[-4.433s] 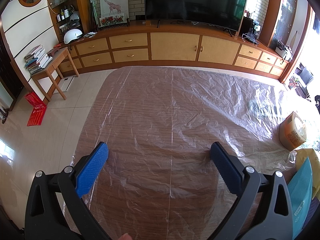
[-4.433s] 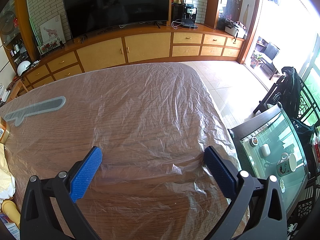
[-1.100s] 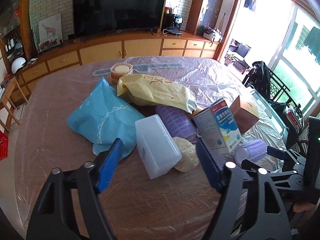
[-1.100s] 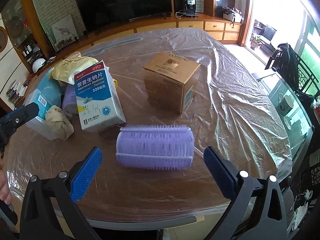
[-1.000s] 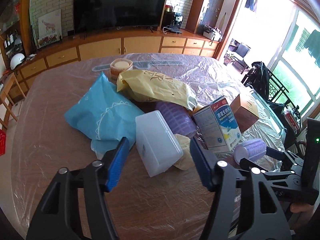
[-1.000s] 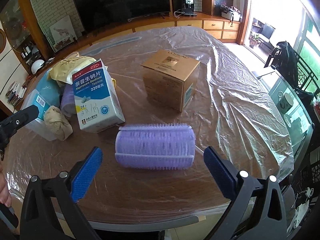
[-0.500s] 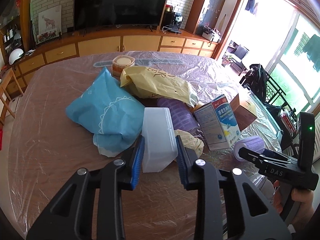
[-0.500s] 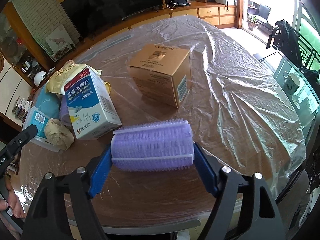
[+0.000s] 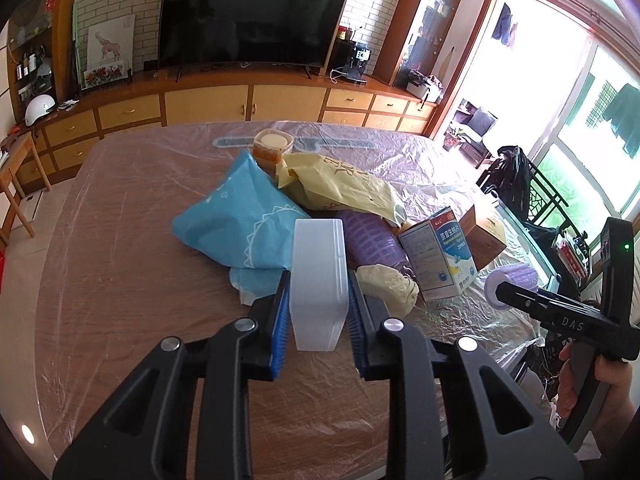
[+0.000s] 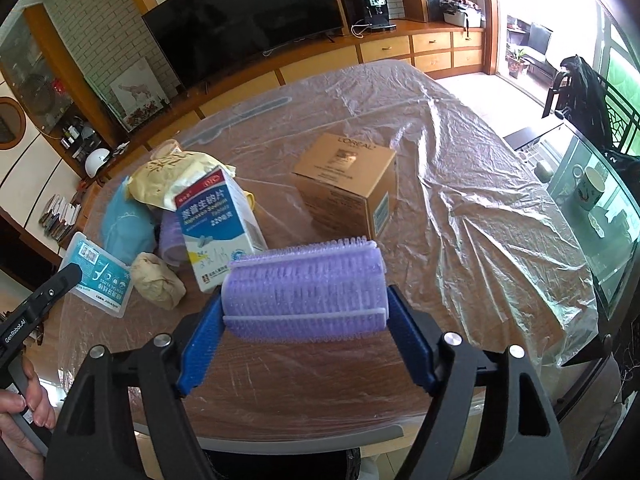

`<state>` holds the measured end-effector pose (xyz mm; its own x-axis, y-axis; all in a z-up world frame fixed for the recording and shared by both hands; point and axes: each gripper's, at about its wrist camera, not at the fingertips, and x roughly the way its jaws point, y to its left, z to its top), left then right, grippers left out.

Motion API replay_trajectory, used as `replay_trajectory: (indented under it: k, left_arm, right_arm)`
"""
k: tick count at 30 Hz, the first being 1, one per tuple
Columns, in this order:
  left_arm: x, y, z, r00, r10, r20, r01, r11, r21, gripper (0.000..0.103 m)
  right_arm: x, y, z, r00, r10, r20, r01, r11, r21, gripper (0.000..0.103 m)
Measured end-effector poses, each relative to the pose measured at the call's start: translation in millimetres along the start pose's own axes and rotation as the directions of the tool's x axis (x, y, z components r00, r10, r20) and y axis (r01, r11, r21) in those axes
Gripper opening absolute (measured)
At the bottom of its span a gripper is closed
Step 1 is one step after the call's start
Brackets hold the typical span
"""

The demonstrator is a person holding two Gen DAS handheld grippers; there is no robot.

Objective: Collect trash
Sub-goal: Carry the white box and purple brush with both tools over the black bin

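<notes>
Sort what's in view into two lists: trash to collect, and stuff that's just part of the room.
Trash for the job:
- clear plastic box, clamped in the left gripper
- purple hair roller, clamped in the right gripper
- blue pouch
- yellow bag
- medicine carton
- L'Oreal box

Just lying about:
- television
- white helmet
- mug

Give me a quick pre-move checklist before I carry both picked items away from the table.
1. Left claw shut on the translucent white plastic box: ok.
2. Right claw shut on the purple bristled roller, pads on both ends: ok.
3. Roller lifted off the plastic-covered table: cannot tell.
4. Box free of the blue plastic bag beside it: cannot tell.
5. Drop-off bin in sight: not ok, none visible.
</notes>
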<state>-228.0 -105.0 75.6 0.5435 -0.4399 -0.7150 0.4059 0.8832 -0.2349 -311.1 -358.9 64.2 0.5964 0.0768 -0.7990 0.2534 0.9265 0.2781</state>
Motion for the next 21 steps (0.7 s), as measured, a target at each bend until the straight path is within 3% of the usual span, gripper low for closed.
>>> replay_trajectory:
  k: [11,21]
  left_arm:
    - [-23.3,10.5,-6.7,0.999,-0.023,0.025,0.022,1.000,0.020,0.028]
    - [-42.4,10.5,-16.7,0.997,-0.081,0.016,0.080,0.994,0.069,0.028]
  right_arm:
    - [-20.2,25.3,-1.2,0.999,0.025,0.034,-0.024,0.999,-0.027,0.076]
    - [-40.6,47.0,-2.6,0.997,0.036,0.065,-0.026,0.989,-0.147,0.076]
